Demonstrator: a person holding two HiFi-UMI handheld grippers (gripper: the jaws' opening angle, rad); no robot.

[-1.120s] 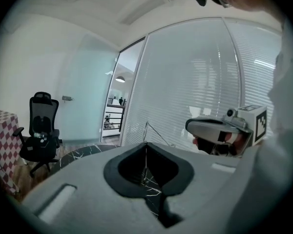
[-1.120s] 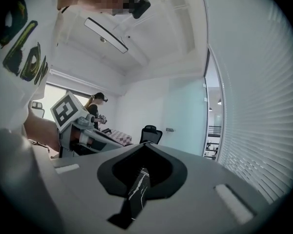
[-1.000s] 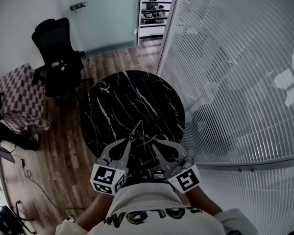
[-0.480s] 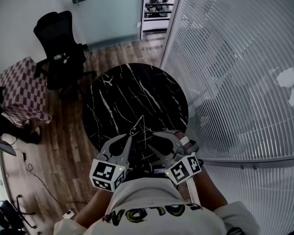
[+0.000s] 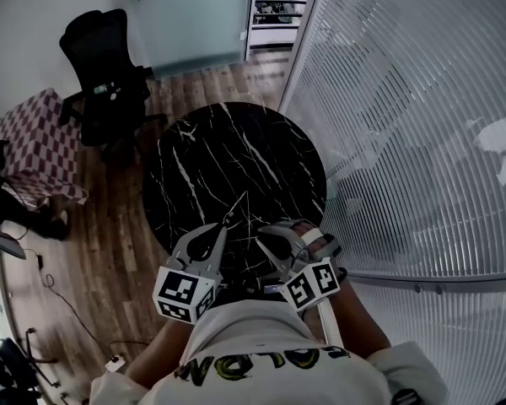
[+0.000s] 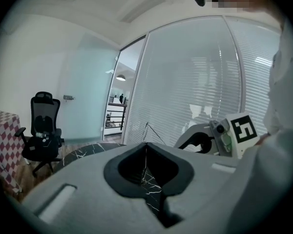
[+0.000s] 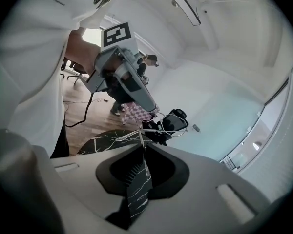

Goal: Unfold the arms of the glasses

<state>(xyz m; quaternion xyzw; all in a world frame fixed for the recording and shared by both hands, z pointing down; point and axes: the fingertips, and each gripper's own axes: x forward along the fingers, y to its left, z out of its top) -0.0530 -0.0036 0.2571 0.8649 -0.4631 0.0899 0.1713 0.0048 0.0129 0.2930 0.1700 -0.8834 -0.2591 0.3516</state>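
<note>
The glasses (image 5: 236, 212) are a thin wire frame held just above the near part of the round black marble table (image 5: 228, 142). My left gripper (image 5: 225, 227) is shut on one wire end, which rises from its tips (image 6: 146, 130). My right gripper (image 5: 261, 244) sits close on the right. Its jaws are closing, and their tips meet on the wire frame (image 7: 156, 128), with the lenses just beyond. A narrow wedge of table still shows between the right jaws further back.
A black office chair (image 5: 101, 66) and a stand draped in checkered cloth (image 5: 29, 154) are beyond the table on the left. A glass wall with blinds (image 5: 405, 142) runs along the right. Cables lie on the wooden floor (image 5: 67, 319).
My right gripper has sunk toward the table and rolled, so its marker cube now faces differently. The left gripper has kept its place and its hold on the wire.
</note>
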